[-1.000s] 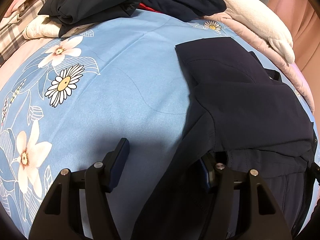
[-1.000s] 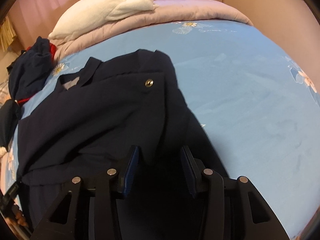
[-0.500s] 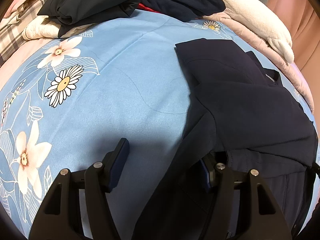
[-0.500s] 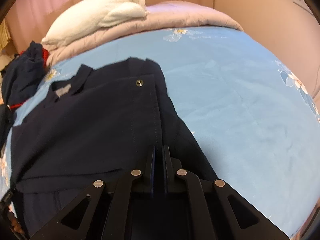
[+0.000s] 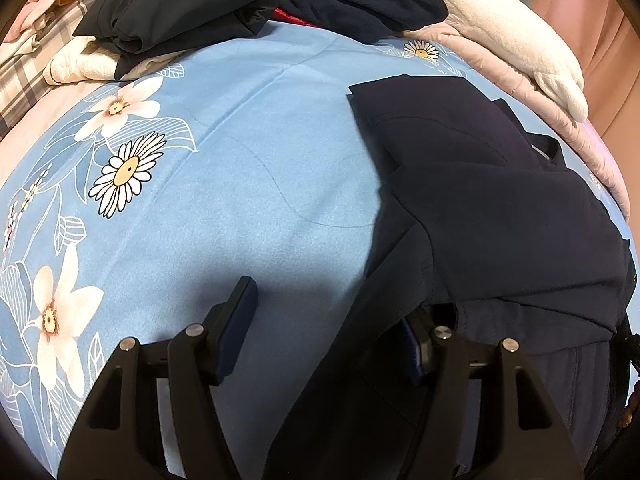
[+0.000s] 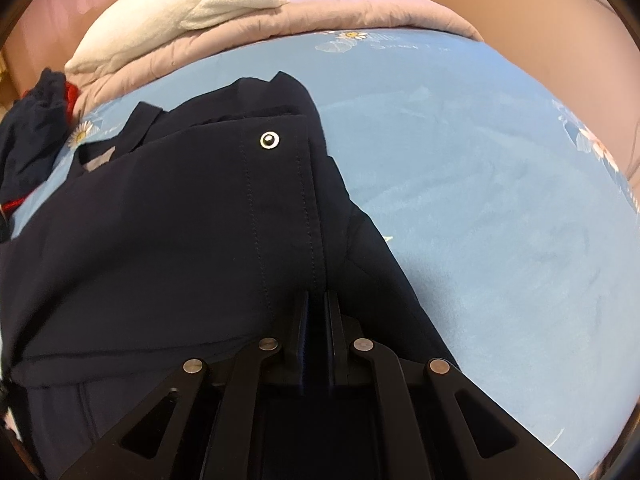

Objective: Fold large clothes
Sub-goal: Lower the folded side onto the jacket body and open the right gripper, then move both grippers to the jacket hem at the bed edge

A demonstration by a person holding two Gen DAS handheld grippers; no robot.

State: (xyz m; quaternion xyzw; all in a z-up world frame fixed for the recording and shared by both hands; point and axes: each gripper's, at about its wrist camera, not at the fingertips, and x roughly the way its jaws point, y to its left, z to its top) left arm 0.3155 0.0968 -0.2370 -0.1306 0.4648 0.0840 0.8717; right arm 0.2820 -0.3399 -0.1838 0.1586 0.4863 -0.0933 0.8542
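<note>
Right gripper (image 6: 316,312) fingers pinch the navy garment (image 6: 168,232) hem; left gripper (image 5: 332,320) fingers spread, straddling its edge on the bed (image 5: 248,184).

- Dark navy garment (image 5: 500,216) lying on the bedsheet (image 5: 260,208), one silver snap (image 6: 269,140) with a black centre
- That bedsheet is sky blue, printed with white daisies and pale pink blossoms
- Beyond the garment: a cream-white blanket (image 6: 188,4) on a dusty pink quilt (image 6: 360,8)
- Black folded clothes (image 5: 180,12) over beige plaid fabric (image 5: 24,76), a flash of red beside them
</note>
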